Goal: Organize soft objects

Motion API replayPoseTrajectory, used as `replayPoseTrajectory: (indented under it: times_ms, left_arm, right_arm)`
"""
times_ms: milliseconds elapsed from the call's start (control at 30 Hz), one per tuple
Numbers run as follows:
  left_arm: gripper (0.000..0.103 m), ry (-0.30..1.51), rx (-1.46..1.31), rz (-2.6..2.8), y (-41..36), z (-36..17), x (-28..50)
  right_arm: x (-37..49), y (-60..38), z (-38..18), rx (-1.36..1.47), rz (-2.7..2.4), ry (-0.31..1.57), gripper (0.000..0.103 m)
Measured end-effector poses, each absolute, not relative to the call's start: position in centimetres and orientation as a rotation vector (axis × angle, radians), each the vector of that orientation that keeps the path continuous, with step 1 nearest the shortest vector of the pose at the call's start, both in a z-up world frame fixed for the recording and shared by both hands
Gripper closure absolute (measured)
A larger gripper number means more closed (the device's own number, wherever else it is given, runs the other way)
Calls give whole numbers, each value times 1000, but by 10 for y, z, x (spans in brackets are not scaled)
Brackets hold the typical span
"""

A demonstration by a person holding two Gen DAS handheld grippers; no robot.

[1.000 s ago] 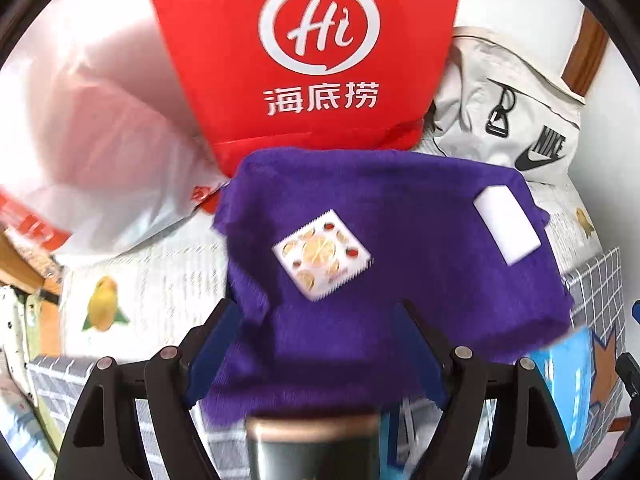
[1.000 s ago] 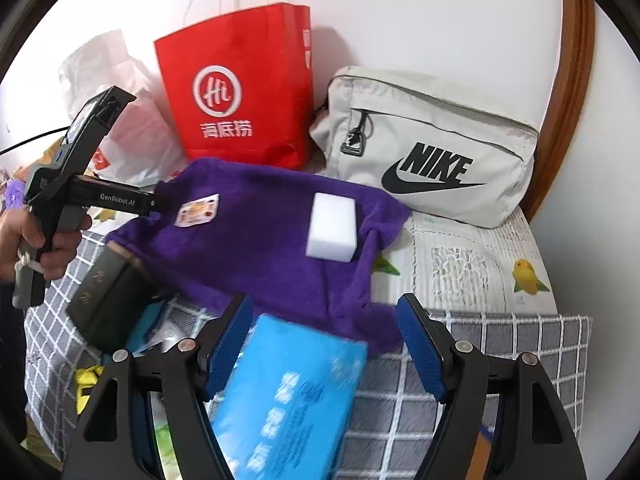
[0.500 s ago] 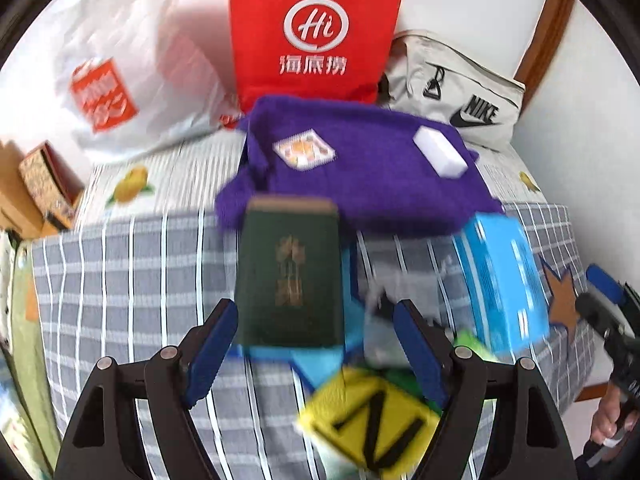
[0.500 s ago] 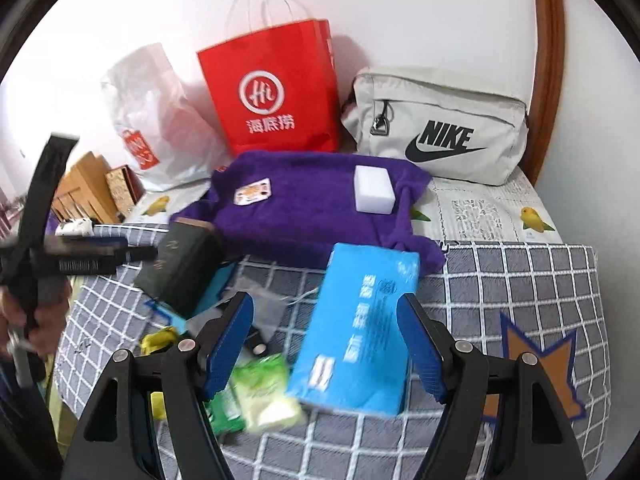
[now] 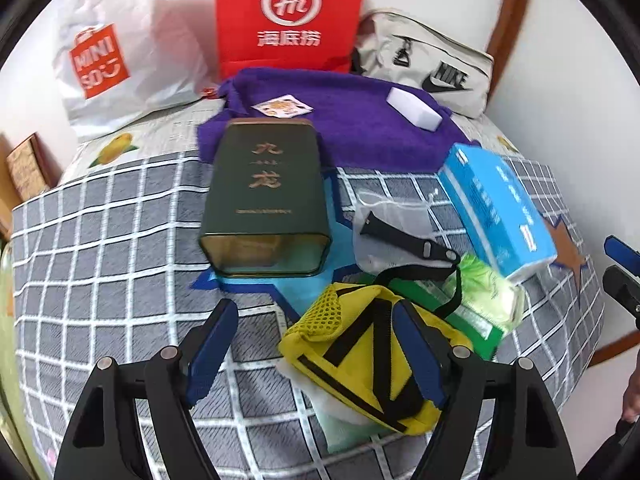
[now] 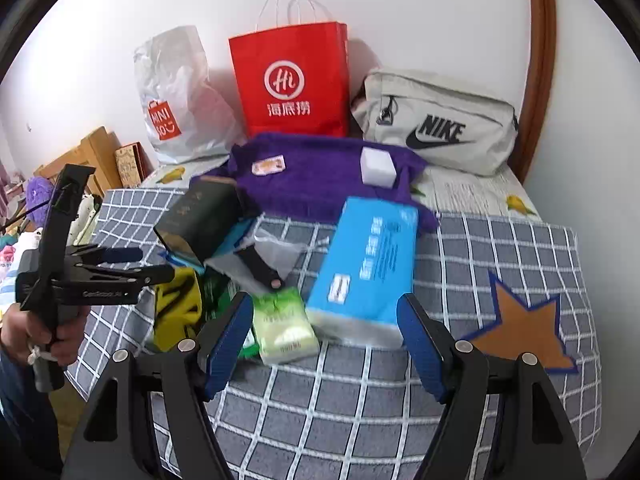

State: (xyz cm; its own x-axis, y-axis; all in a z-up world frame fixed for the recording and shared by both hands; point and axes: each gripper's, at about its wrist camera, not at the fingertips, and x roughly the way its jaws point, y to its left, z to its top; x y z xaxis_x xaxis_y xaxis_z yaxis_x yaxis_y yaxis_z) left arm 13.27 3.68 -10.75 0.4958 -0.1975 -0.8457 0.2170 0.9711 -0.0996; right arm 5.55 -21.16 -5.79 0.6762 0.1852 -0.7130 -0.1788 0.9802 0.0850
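A: Hovering above the grey checked bedcover (image 5: 100,264), the left gripper (image 5: 316,344) has its blue-padded jaws spread wide and holds nothing; the yellow mesh pouch (image 5: 360,356) lies on the cover between and just beyond its fingers.

B: And the right gripper (image 6: 326,340)?

A: Equally wide, also empty. Just ahead of it lie the blue tissue pack (image 6: 364,268) and, touching that pack's left side, the small green tissue packet (image 6: 286,324).

B: Locate the remaining soft items.

A: The purple towel (image 5: 352,128) is spread at the far side of the bed, in front of the red paper bag (image 5: 288,16). On it rest a white sponge block (image 5: 414,108) and a small printed sachet (image 5: 282,107), well apart. A clear plastic bag holding a black strap (image 5: 400,232) lies between the dark green tin (image 5: 266,200) and the blue pack.

B: Background?

A: A white Miniso bag (image 6: 176,100) and a beige Nike pouch (image 6: 436,124) flank the red bag against the wall. In the right wrist view, the person's left hand (image 6: 44,332) grips the other tool's handle.
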Motion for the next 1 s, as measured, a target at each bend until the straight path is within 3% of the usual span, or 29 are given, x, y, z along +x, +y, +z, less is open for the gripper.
replayPoseTrajectory:
  times_ms: [133,233,267,467,567,1000]
  left_arm:
    - [26,1010,48,-320,31,-125,138]
    - [35,989,54,-365,29,-132,139]
    - [45,986,46,-383,30,-133,140]
    - [69,959,58,-402,35,-131,141]
    - [87,955,57,-409,41,-125,138]
    - [87,932,51,-304,74,-115,108]
  right_arm:
    - [49,-215,-76,27,189,833,29]
    - [48,-218,-89,34,177,869,29]
    - [48,-218,-92,31,171,874,29]
    - [51,-220,-101,31,152,899,29]
    - [53,-217,-103,24,149,904,29]
    - [53,-208,-105,27,180,913,29]
